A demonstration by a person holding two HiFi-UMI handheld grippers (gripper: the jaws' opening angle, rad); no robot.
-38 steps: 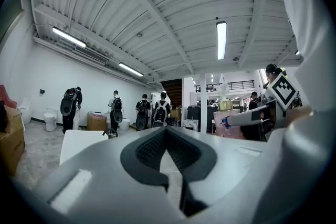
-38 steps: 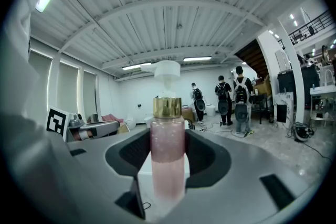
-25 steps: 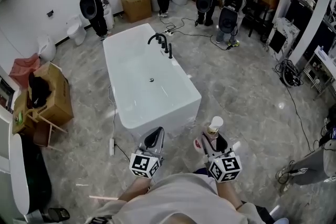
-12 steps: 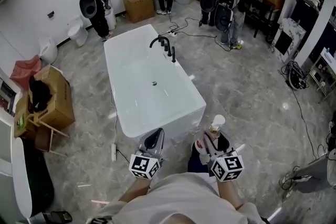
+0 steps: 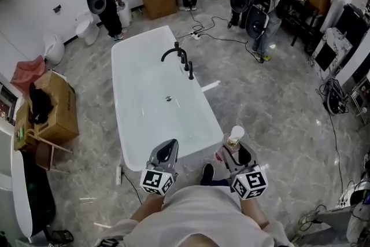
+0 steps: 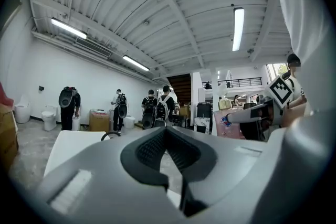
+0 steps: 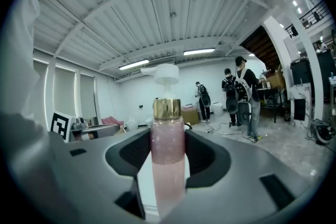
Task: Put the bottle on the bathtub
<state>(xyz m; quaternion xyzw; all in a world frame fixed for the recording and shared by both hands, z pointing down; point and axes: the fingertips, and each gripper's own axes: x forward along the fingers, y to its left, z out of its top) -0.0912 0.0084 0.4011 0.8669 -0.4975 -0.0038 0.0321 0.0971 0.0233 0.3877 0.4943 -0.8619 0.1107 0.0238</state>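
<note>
Approach noted: bathtub (image 5: 193,147) sits nearer us than a second ago. Our right gripper (image 5: 234,151) clamps the upright bottle (image 5: 234,138) beside its near right corner; our left gripper (image 5: 167,147) is closed, empty. Placement remains.

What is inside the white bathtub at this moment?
Only the round drain in its white floor shows; no loose thing lies in the bathtub. The black tap stands on the rim, outside. The left tongs cover a part of the near end.
</note>
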